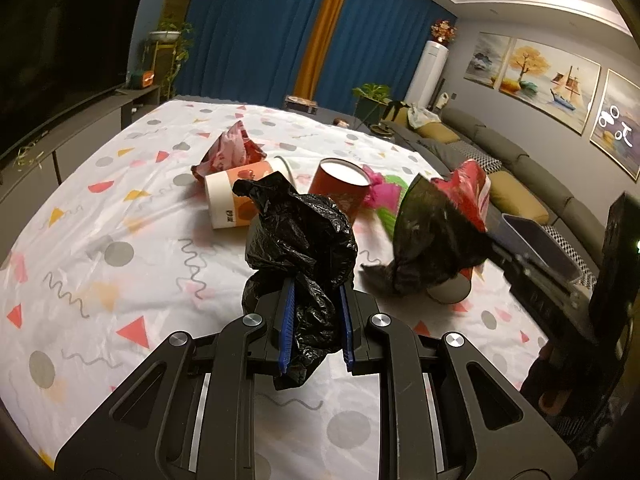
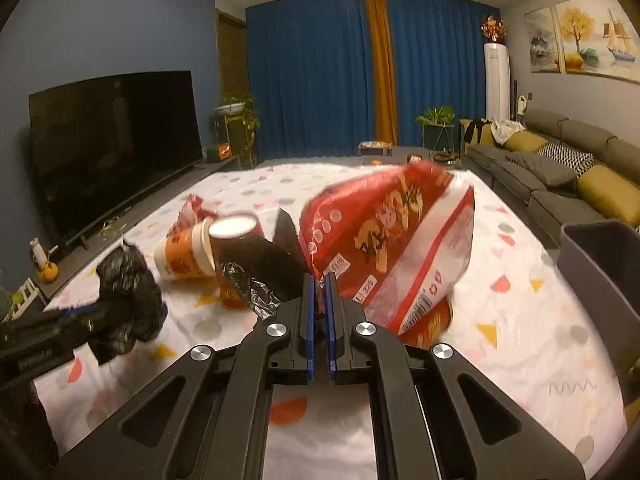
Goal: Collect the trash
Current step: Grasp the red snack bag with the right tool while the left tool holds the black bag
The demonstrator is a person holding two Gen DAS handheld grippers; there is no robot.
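Through the left wrist camera, the left claw (image 1: pixel 316 296) at lower centre is pinching a crumpled black trash bag (image 1: pixel 302 236) between its blue pads, the bag bulging up above the fingers, over the patterned tabletop (image 1: pixel 100 240). Just behind the bag, in the middle of the frame, an orange-and-white paper cup (image 1: pixel 236 196) is lying on its side, and a red cup (image 1: pixel 340 190) is standing just right of it. A crumpled red wrapper (image 1: pixel 230 152) is lying behind the orange cup, and pink and green scraps (image 1: pixel 384 192) are lying right of the red cup. At centre right, the right claw is reaching in from the edge, and a red snack bag (image 1: pixel 468 192) together with a dark sheet of plastic (image 1: pixel 432 240) is hanging from it, both blurred.

Through the right wrist camera, the right claw (image 2: pixel 319 284) at lower centre is pressing its fingers nearly together on the corner of the red snack bag (image 2: pixel 384 240), which is fanning up and right above the tabletop. The dark plastic (image 2: pixel 264 268) is spreading out left of the fingers. At the right edge a grey bin (image 2: pixel 596 272) is standing. At lower left the left claw is showing, gripping the black trash bag (image 2: pixel 128 292)
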